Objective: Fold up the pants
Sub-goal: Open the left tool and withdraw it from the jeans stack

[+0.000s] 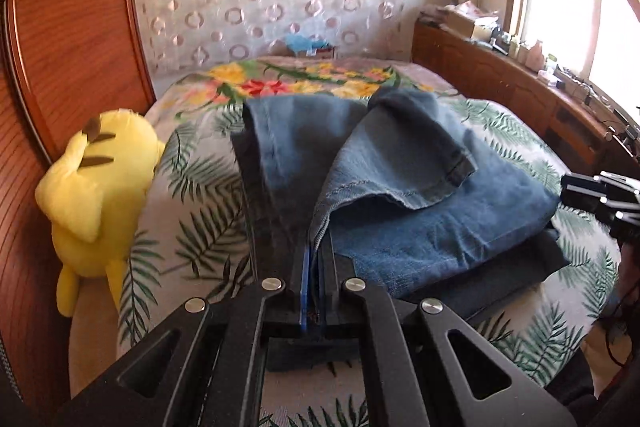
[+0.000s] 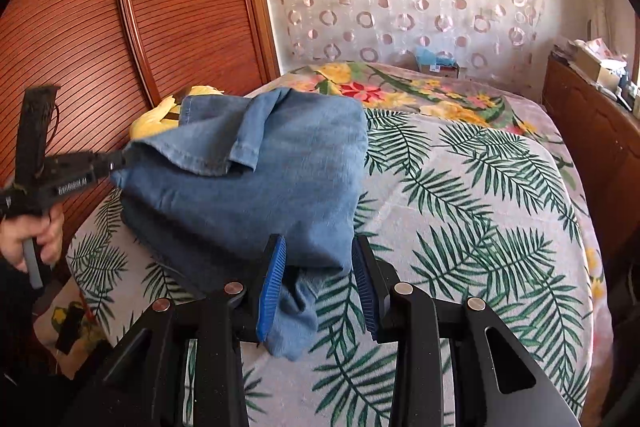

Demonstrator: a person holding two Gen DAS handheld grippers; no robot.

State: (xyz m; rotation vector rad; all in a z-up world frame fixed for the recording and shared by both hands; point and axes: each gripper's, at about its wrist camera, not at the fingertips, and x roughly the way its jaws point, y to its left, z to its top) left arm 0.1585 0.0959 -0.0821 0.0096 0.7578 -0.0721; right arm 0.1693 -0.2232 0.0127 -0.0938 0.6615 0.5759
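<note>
Blue jeans (image 1: 420,211), folded into a thick bundle, lie on the bed with one hemmed leg end flopped over the top. My left gripper (image 1: 314,255) is shut on the near seam edge of the denim, pads pressed together. From the right wrist view the same jeans (image 2: 248,187) hang slightly raised, stretched between the two grippers. My right gripper (image 2: 319,247) has a thick wad of denim filling the gap between its blue pads, with a corner drooping below. The left gripper (image 2: 116,163) pinches the far left corner, held by a person's hand (image 2: 24,239). The right gripper (image 1: 568,187) shows at the jeans' right edge.
The bed wears a leaf-and-flower patterned cover (image 2: 460,207). A yellow plush toy (image 1: 96,187) leans by the wooden wardrobe (image 1: 72,27) on the left. A wooden sideboard (image 1: 500,75) with clutter runs along the right under the window. A circle-patterned curtain hangs behind.
</note>
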